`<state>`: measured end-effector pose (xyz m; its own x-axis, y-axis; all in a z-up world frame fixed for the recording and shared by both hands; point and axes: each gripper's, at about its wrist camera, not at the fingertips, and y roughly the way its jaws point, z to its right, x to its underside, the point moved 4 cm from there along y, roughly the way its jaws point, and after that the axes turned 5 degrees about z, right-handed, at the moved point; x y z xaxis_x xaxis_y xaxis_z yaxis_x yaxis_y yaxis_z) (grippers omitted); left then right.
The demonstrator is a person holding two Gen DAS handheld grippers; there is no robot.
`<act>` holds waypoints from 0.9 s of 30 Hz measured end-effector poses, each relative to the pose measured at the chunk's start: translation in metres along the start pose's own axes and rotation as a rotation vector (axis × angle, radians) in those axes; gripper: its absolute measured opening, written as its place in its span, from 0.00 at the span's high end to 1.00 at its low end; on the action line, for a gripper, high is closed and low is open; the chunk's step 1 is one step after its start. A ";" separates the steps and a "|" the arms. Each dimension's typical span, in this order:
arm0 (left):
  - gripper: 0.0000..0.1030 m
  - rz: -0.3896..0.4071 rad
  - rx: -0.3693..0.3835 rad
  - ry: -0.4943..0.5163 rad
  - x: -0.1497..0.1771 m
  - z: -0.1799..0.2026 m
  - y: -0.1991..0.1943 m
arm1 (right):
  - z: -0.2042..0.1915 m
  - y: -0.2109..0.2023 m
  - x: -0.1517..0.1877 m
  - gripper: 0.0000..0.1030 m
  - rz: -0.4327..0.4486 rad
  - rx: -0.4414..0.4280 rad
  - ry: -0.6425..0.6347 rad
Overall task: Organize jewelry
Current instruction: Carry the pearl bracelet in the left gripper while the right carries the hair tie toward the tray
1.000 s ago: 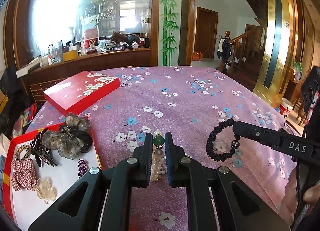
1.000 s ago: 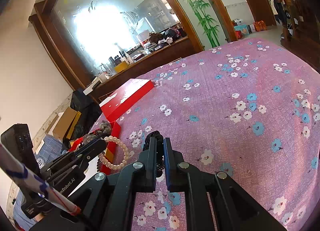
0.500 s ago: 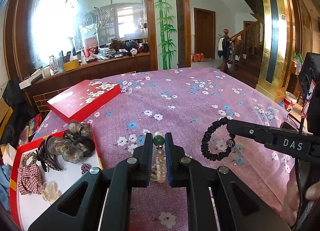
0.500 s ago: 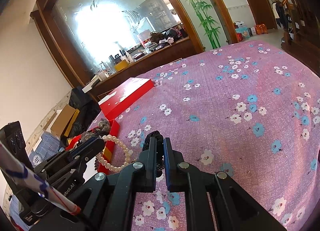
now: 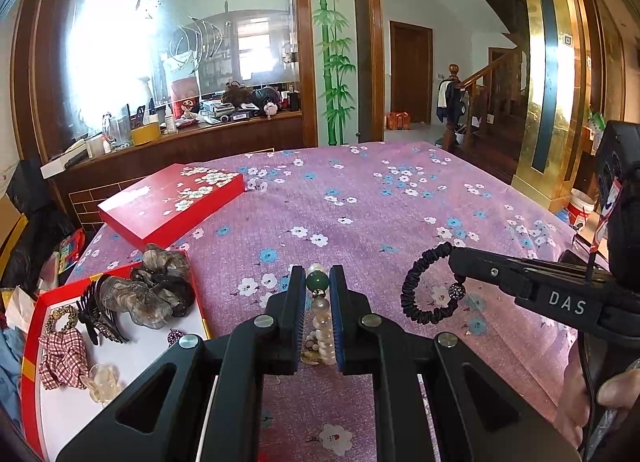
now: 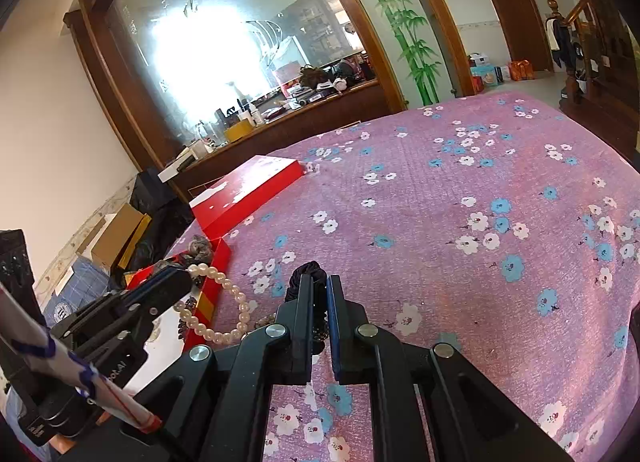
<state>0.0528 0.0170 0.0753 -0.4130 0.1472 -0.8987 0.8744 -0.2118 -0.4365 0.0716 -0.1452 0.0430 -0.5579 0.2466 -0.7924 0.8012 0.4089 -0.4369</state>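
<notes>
Both grippers hold their pieces lifted off the purple flowered cloth on the desk (image 5: 360,198), which looks like the carry stage toward the open red box (image 5: 30,346) at the left. The left gripper (image 5: 318,302) has its jaws clenched on a pearl bracelet (image 5: 324,322) with a green bead at the top; gripped on one side, the rest of the loop hangs free, as the right wrist view shows (image 6: 224,302). The right gripper (image 6: 318,314) has its jaws clenched on a black fabric-wrapped bracelet (image 5: 428,286) carrying a small sparkly bead, its ring dangling ahead of the tips, well apart from the pearls. The box already holds hair claws, a checked scrunchie (image 5: 62,354) and a clear clip, so I judge both pieces belong there. The matching lid (image 5: 172,198) lies closed-side up farther back. The box's near-left corner is cut off by the frame, and the left gripper's body hides the lower beads. Small dark trinkets by the box wall are too small to identify.
</notes>
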 end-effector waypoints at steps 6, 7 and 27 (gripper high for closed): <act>0.89 0.012 -0.009 -0.017 -0.003 -0.004 -0.004 | -0.006 -0.004 0.000 0.93 -0.006 0.009 0.022; 0.89 0.012 -0.008 -0.022 -0.003 -0.005 -0.004 | -0.009 -0.007 0.001 0.93 -0.007 0.003 0.027; 0.89 0.019 -0.076 -0.152 0.009 -0.074 -0.072 | -0.100 -0.046 0.008 0.93 0.012 -0.105 -0.080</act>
<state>0.0046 0.1054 0.1014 -0.4250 -0.0049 -0.9052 0.8968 -0.1384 -0.4203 0.0088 -0.0744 0.0994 -0.5262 0.1826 -0.8305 0.7782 0.4971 -0.3838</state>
